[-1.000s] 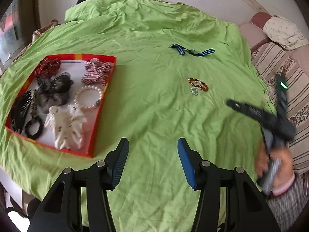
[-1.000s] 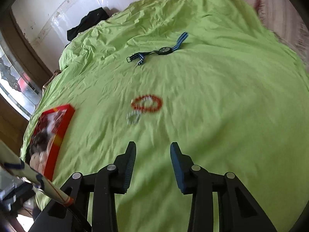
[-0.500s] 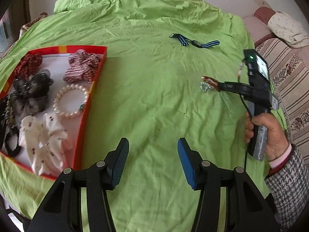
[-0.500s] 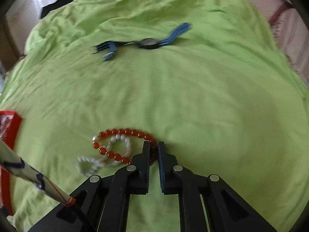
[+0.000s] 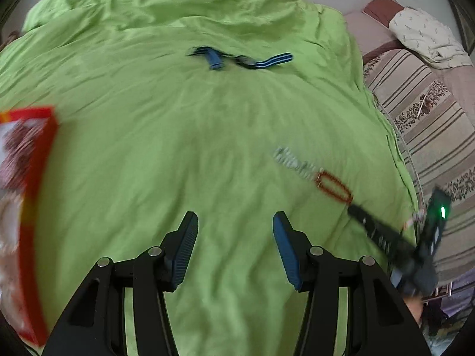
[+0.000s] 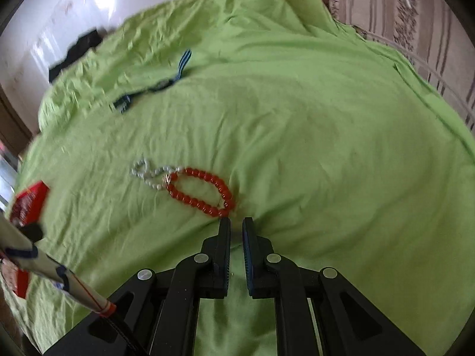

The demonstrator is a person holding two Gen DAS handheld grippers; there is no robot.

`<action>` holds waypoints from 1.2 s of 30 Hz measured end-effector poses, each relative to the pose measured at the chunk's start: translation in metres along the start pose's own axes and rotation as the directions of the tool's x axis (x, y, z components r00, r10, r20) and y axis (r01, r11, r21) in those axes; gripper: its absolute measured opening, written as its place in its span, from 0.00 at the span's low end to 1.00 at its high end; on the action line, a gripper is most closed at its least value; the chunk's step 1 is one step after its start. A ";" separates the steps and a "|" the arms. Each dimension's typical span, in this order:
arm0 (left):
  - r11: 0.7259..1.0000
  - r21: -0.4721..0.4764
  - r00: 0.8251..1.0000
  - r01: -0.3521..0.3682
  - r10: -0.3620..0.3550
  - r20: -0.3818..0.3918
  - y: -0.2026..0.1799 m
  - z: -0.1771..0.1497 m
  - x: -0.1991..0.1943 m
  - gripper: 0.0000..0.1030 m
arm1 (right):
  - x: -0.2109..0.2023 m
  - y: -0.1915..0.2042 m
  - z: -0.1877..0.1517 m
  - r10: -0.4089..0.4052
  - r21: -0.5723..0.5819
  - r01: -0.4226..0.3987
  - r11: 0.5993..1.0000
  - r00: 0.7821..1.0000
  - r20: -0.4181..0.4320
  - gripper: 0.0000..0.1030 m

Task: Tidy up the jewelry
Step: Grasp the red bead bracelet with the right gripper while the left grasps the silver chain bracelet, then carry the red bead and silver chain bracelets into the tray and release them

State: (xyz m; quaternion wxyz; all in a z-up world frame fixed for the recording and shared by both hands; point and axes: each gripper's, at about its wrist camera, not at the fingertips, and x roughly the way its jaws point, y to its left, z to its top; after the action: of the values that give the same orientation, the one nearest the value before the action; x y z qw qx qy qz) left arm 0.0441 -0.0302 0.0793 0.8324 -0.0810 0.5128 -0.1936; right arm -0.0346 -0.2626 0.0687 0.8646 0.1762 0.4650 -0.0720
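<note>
1. Two bracelets are involved. The red bead bracelet (image 6: 193,200) lies on the green bedspread (image 6: 326,148), with its near end at the tips of the right gripper (image 6: 236,221). A white bead bracelet (image 6: 151,182) is hooked to its far end.
2. Change: a second ago the right jaws were apart above the pair. They are now pressed together at the red loop's near end, and the loop is drawn out long, with the white one trailing behind it.
3. Meaning – the pick looks made, but both pieces are likely to be lifted together. Carrying them to the red tray (image 5: 44,154) is judged to be the next step.
4. The left gripper (image 5: 234,222) is unchanged, jaws roughly half apart with nothing between them.
5. Hard to read: the actual pinch point is covered by the fingertips, so a bead grip cannot be told from a pinch that includes cloth.
6. The tray is cut off at the left edge and motion-blurred – its contents cannot be made out.
7. A blue striped watch (image 5: 246,60) is left well apart, further up the bedspread.
</note>
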 end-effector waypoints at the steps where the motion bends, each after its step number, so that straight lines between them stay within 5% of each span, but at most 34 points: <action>1: 1.000 0.003 1.000 0.008 -0.008 -0.003 -0.005 0.007 0.008 0.50 | 0.001 -0.002 -0.001 0.036 0.018 -0.036 0.999 0.999 0.007 0.09; 13: 0.982 -0.054 0.975 0.183 -0.188 -0.118 -0.046 0.067 0.118 0.49 | 0.015 -0.023 0.009 0.282 0.153 -0.284 0.947 0.959 0.035 0.11; 15: 0.974 -0.064 0.964 0.217 -0.224 -0.144 -0.052 0.068 0.126 0.27 | 0.017 -0.020 0.012 0.297 0.145 -0.299 0.943 0.954 0.036 0.15; 16: 0.972 -0.066 0.959 0.227 -0.235 -0.160 -0.054 0.067 0.128 0.05 | 0.018 -0.018 0.013 0.304 0.138 -0.307 0.942 0.952 0.038 0.21; 17: 0.969 -0.070 0.953 0.237 -0.246 -0.178 -0.055 0.064 0.131 0.05 | 0.019 -0.016 0.014 0.306 0.131 -0.308 0.942 0.951 0.039 0.23; 23: 0.965 -0.061 0.957 0.256 -0.262 -0.126 -0.055 0.063 0.099 0.05 | 0.029 -0.008 0.015 0.309 0.112 -0.309 0.945 0.951 0.014 0.24; 25: 0.962 -0.046 0.957 0.267 -0.271 -0.104 -0.054 0.063 0.079 0.05 | 0.032 -0.007 0.017 0.313 0.112 -0.311 0.944 0.950 0.005 0.09; 29: 0.960 -0.024 0.958 0.281 -0.281 -0.056 -0.048 0.057 0.039 0.05 | 0.023 -0.006 0.018 0.321 0.104 -0.322 0.941 0.947 0.026 0.08; 36: 0.983 0.010 0.983 0.181 -0.181 0.013 -0.025 0.033 -0.020 0.05 | -0.005 0.006 0.018 0.400 0.060 -0.405 0.912 0.914 0.072 0.08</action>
State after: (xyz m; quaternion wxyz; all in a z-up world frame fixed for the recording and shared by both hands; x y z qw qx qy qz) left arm 0.0593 -0.0468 0.1194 0.8153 -0.1248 0.4967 -0.2701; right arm -0.0218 -0.2636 0.0838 0.8669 0.2979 0.3905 0.0853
